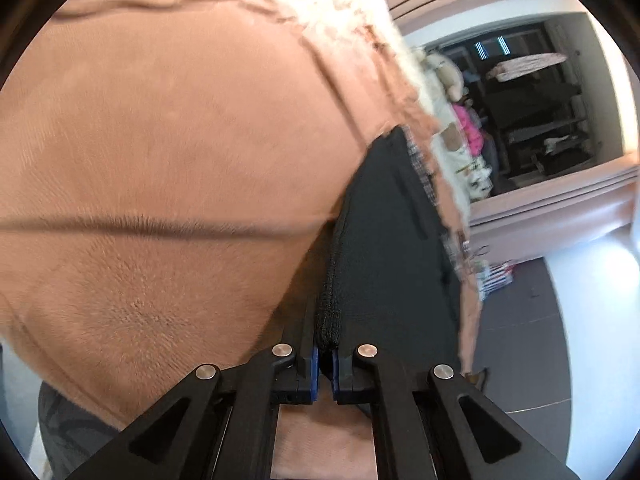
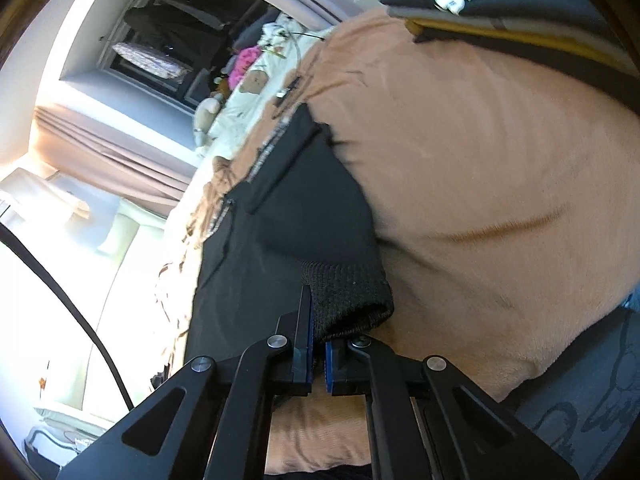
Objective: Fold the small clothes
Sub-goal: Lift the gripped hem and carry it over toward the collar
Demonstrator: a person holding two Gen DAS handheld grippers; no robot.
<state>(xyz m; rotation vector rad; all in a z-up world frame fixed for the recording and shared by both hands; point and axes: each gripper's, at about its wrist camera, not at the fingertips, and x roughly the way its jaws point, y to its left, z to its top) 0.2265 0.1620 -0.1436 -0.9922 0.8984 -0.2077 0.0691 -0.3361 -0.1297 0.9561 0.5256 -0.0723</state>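
A black garment with a ribbed knit edge lies stretched over a brown fleece blanket. In the left wrist view, my left gripper is shut on that ribbed edge, which bunches between the blue pads. In the right wrist view the same black garment runs away from me, and my right gripper is shut on its ribbed band. The cloth drapes over the right finger and hides its tip. The brown blanket fills the right side of that view.
A dark top with a yellow stripe lies at the far end of the blanket, and a dark blue printed cloth at its near right. A heap of pale and pink items sits beyond, before a dark window and curtains.
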